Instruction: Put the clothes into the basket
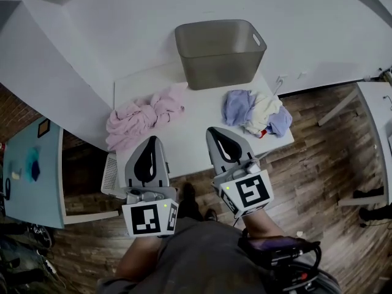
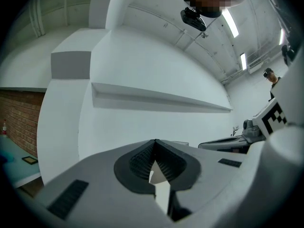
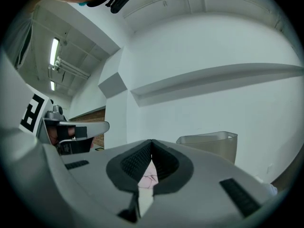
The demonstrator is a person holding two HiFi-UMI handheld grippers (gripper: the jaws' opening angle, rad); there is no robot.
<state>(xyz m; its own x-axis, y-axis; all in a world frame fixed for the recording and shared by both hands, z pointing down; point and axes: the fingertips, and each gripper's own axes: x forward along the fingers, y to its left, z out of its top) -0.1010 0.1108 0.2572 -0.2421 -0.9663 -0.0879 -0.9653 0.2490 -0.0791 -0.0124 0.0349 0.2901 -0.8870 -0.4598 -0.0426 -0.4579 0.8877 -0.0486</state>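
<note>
Left gripper is held low at the table's near edge, jaws pressed together w/ nothing between them. Just past its tip, on the left side of the white table, lies a pink clothes pile. Grey basket stands upright at the table's far edge, approx. the middle, apart from both piles. Right gripper is beside the left one, jaws likewise together, holding nothing. Blue & cream clothes pile lies on the table's right side, near that gripper but not touching it.
</note>
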